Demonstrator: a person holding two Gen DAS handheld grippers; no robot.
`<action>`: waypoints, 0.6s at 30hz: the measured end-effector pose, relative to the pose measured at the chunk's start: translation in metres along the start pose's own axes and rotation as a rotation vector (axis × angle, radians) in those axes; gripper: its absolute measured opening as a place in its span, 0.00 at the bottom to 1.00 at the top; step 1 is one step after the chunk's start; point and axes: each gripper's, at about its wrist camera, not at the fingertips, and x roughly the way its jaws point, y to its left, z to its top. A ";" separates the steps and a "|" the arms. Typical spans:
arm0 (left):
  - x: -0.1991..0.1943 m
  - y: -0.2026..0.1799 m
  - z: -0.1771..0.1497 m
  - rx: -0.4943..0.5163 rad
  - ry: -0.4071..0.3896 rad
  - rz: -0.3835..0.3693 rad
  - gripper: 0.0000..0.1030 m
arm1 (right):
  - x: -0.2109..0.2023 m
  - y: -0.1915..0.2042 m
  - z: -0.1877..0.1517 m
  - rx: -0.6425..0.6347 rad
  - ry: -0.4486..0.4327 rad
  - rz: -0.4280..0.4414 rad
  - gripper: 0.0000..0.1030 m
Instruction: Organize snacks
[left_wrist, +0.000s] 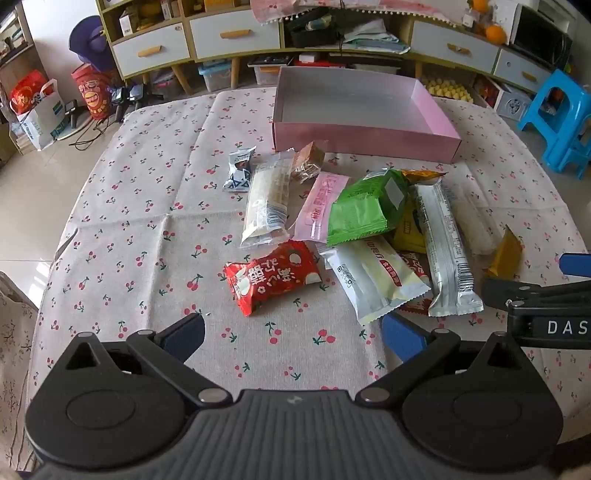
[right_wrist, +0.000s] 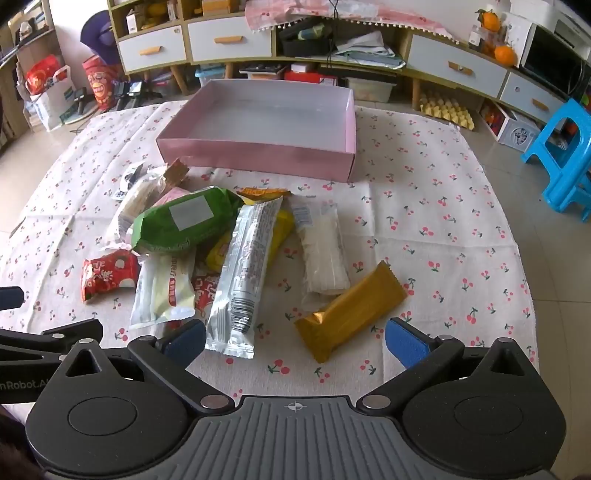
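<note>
A pile of wrapped snacks lies on the cherry-print tablecloth (left_wrist: 147, 240) in front of an empty pink box (left_wrist: 364, 138), also in the right wrist view (right_wrist: 258, 155). My left gripper (left_wrist: 293, 338) is open and empty, just short of a red snack pack (left_wrist: 273, 280). My right gripper (right_wrist: 295, 343) is open and empty, just behind a gold bar (right_wrist: 351, 310) and a long silver bar (right_wrist: 245, 273). A green pack (right_wrist: 184, 221) tops the pile, also in the left wrist view (left_wrist: 365, 206).
The right gripper's body (left_wrist: 546, 310) shows at the right edge of the left wrist view. Shelves with drawers (left_wrist: 236, 33) stand behind the table. A blue stool (right_wrist: 565, 155) stands at the right, and bags (left_wrist: 37, 107) sit on the floor at the left.
</note>
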 end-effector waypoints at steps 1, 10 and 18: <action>0.000 0.000 0.000 0.000 0.000 0.000 1.00 | 0.000 0.000 0.000 0.000 0.000 0.000 1.00; 0.000 0.000 0.000 -0.001 0.000 0.001 1.00 | 0.002 0.001 -0.001 -0.003 0.004 0.001 1.00; 0.000 0.000 0.000 0.000 0.000 0.001 1.00 | 0.002 0.000 -0.002 -0.003 0.005 0.002 1.00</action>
